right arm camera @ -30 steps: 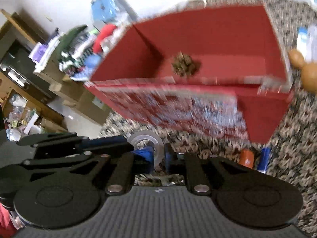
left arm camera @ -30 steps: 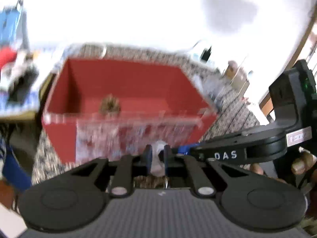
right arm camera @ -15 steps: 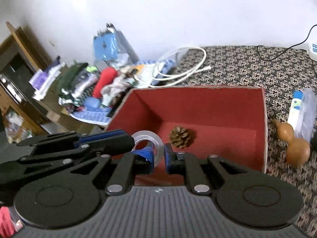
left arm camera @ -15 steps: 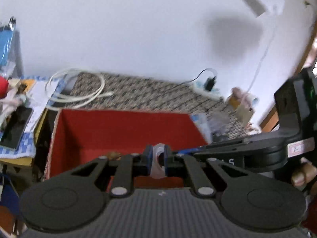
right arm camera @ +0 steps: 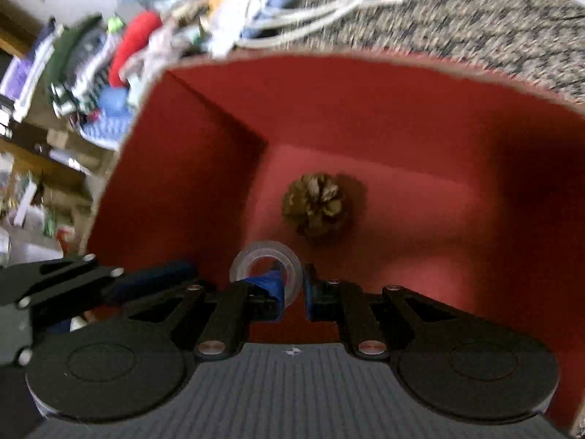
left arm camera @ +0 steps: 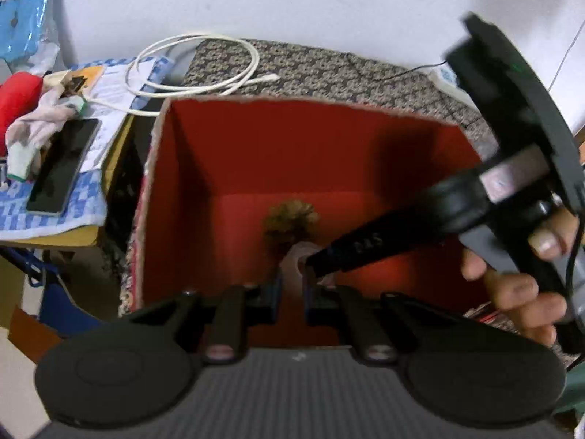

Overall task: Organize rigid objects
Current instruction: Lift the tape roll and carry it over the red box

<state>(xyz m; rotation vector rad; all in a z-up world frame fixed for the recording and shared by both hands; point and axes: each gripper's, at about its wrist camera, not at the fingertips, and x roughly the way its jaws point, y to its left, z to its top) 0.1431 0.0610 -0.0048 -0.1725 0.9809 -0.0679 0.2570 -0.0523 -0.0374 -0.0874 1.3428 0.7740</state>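
Each claw is black plastic with two round discs, silver screws, a grey ribbed base and blue pads on its fingers [right arm camera: 272, 287]; the right claw [left arm camera: 331, 259] has faint white letters.

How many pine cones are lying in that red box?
1. The pine cone lies on the floor of the red box, near the middle. The grippers hide the near part, so more could be there.

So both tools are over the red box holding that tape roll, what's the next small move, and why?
Probably lower the tape roll a little further into the box and let go. Both the right tool and left tool grip it above the floor, just short of the pine cone, so releasing here should land it beside the cone.
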